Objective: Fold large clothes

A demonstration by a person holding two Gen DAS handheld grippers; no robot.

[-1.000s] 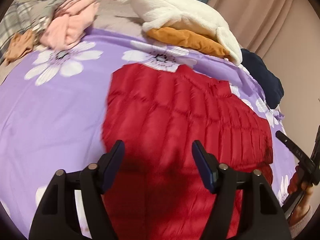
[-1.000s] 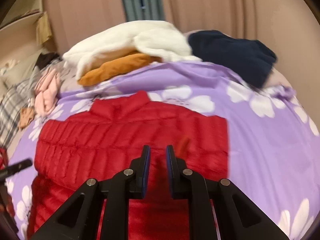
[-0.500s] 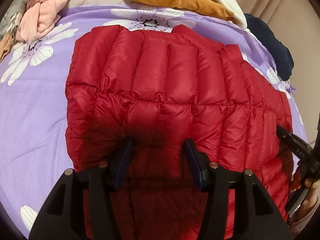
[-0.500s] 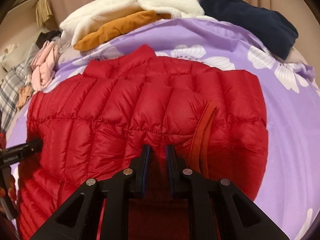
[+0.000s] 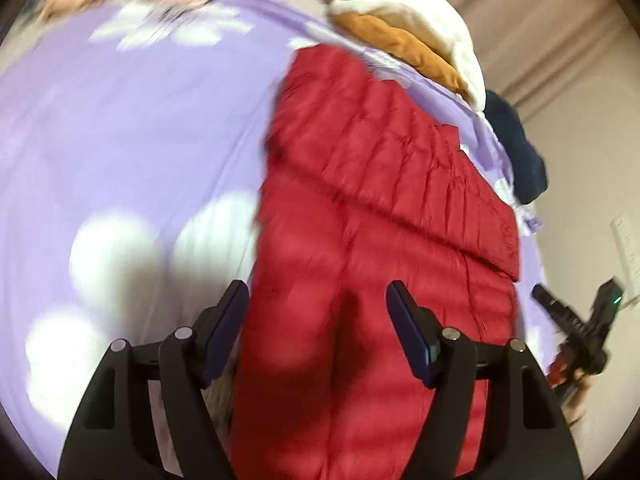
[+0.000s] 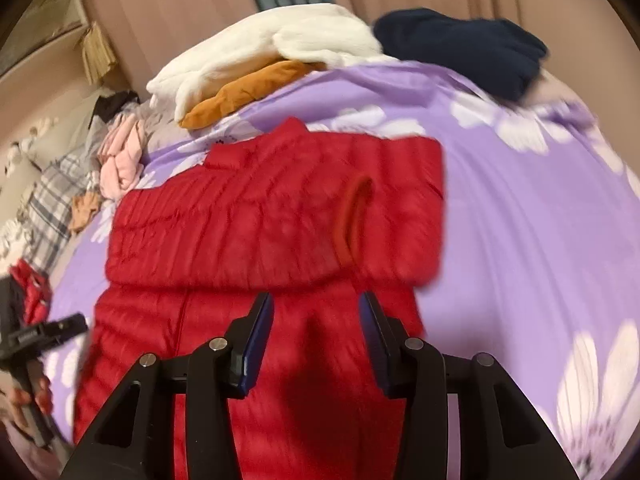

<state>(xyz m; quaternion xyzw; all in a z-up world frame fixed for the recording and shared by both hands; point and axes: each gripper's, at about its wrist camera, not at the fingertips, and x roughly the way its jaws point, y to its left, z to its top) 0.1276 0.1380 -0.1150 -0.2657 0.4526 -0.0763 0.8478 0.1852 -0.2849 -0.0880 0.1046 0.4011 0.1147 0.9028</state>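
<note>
The red jacket (image 6: 276, 216) lies on the bed (image 6: 520, 220), its upper part already folded down over the lower part. The left gripper (image 5: 318, 332) and right gripper (image 6: 316, 340) hover above the lower half, jaws parted and opening, with nothing clamped between them. Judged progress: one fold is complete. The long lower section is not yet folded, so further folds remain.

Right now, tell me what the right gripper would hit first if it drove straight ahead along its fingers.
Most likely the red puffer jacket: the right gripper, opening with nothing between its fingers, points at the lower part, near the folded-over edge. Depth is unclear.
</note>
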